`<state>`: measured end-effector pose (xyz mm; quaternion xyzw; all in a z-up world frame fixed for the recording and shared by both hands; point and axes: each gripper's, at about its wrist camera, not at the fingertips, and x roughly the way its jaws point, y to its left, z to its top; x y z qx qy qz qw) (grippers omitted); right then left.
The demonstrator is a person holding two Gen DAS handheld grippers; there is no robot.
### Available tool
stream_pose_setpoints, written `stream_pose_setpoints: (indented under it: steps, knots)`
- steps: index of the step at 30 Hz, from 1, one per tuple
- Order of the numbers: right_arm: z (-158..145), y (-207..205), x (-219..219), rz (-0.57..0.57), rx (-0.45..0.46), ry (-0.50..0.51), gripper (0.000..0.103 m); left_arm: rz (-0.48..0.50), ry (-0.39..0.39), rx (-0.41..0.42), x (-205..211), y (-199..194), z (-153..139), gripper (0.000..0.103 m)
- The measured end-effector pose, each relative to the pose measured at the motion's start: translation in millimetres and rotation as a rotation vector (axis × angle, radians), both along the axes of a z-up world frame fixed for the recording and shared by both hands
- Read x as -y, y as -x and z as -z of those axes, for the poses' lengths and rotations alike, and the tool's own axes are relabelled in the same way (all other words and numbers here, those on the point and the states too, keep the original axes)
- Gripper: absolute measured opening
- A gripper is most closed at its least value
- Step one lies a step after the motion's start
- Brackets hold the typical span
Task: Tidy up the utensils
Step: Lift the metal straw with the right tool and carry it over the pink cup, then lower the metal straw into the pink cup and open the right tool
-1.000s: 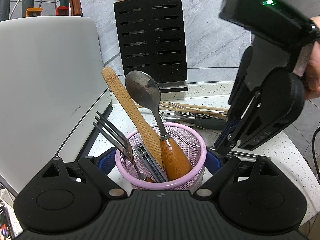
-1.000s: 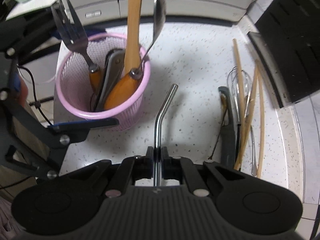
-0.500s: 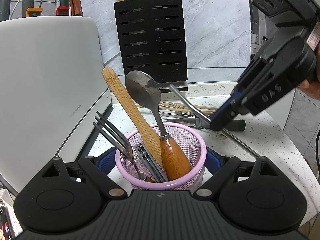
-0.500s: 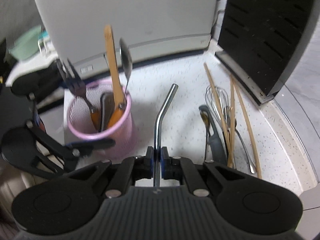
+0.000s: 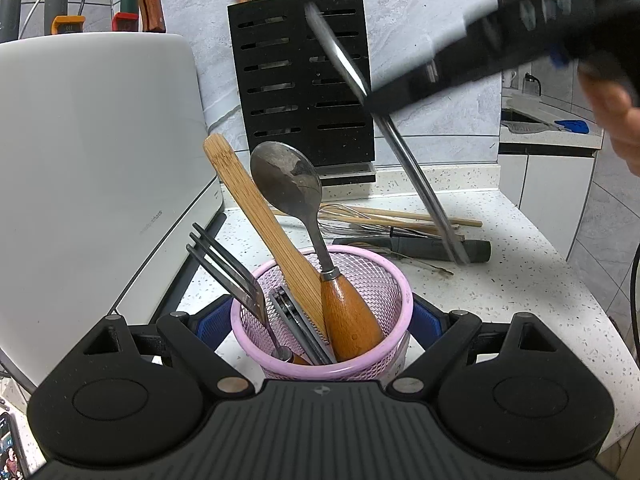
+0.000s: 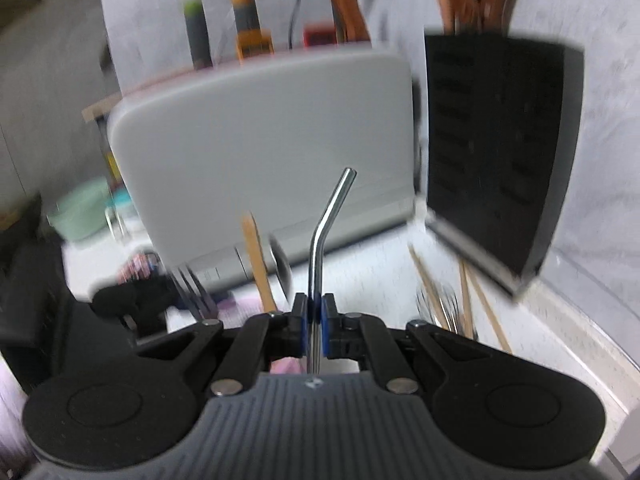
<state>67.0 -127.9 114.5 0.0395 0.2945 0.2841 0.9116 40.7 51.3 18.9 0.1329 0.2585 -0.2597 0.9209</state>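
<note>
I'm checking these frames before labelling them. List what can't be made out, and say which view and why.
- Right gripper: left wrist view, smeared by motion and cut off by the top right edge.
- Utensils left on the counter: right wrist view, blurred and partly hidden behind the gripper body.
- Lower part of the pink cup: left wrist view, hidden by the left gripper.
- Folded metal tool in the cup: half hidden; its kind cannot be told.

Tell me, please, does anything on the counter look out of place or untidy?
Yes. A whisk, chopsticks and a dark-handled tool lie loose in a heap on the counter, behind the pink mesh cup.
</note>
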Motion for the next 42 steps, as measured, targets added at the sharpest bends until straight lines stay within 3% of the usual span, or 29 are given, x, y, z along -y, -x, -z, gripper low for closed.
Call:
stream_pose_setpoints:
  steps: [5,8,18,29,42]
  knots:
    - [-10.3,13.3,-5.3,0.034,0.166,-0.128,0.003,-0.002,-0.001,0.003,-0.1,-0.8,0.0,0.103]
    - [-2.1,12.3,-14.7,-0.012,0.176,-0.198,0.003,-0.002,0.000,0.008,0.4,-1.1,0.4,0.103]
    - [42.3,-1.3,-31.5,-0.037,0.182,-0.203,0.003,-0.012,-0.010,0.017,3.7,1.2,2.0,0.103]
    - [56.2,3.6,-39.0,-0.080,0.182,-0.108,0.003,-0.019,-0.008,0.013,6.0,2.7,2.1,0.103]
    - [71.0,5.9,-53.4,-0.149,0.078,0.028,0.004,-0.018,-0.008,0.013,5.8,2.9,2.0,0.103]
